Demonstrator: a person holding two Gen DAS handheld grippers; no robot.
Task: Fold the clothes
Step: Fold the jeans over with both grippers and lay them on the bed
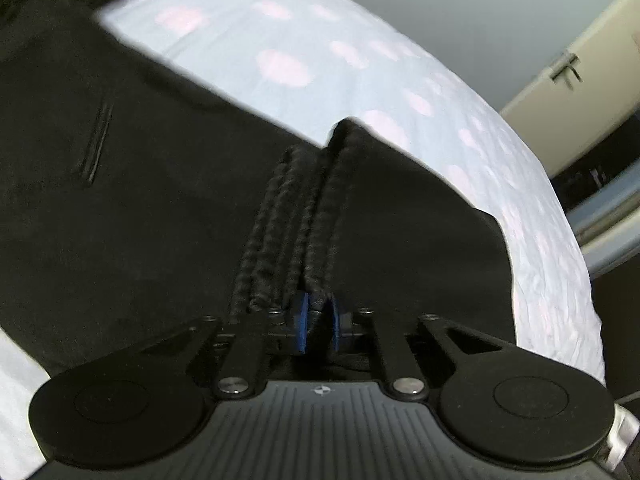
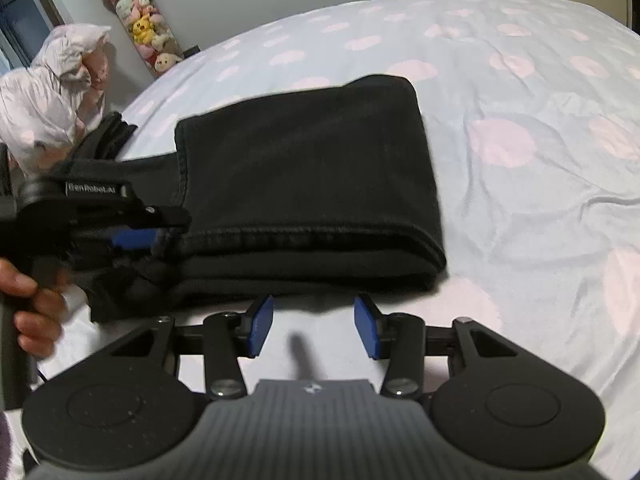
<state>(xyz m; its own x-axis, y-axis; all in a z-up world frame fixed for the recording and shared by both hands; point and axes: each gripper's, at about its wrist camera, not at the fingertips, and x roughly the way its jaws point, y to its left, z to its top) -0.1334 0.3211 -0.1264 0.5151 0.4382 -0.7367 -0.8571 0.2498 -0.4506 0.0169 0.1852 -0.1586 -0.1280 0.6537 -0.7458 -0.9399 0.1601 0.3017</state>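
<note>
Black trousers [image 2: 312, 168] lie folded in layers on the bed's pale blue sheet with pink dots [image 2: 520, 80]. In the left wrist view the ribbed waistband [image 1: 288, 220] runs straight away from my left gripper [image 1: 318, 304], whose blue pads are shut on a fold of it. The right wrist view shows that left gripper [image 2: 160, 240] at the trousers' left end, held by a person's hand [image 2: 28, 300]. My right gripper [image 2: 314, 316] stands open just short of the trousers' near folded edge, with only sheet between its fingers.
A crumpled pink-white garment [image 2: 52, 92] lies at the bed's far left, with a dark piece of cloth [image 2: 112, 132] beside it. A tall holder of plush toys [image 2: 140, 20] stands by the wall. A cream cabinet [image 1: 580, 80] stands beyond the bed.
</note>
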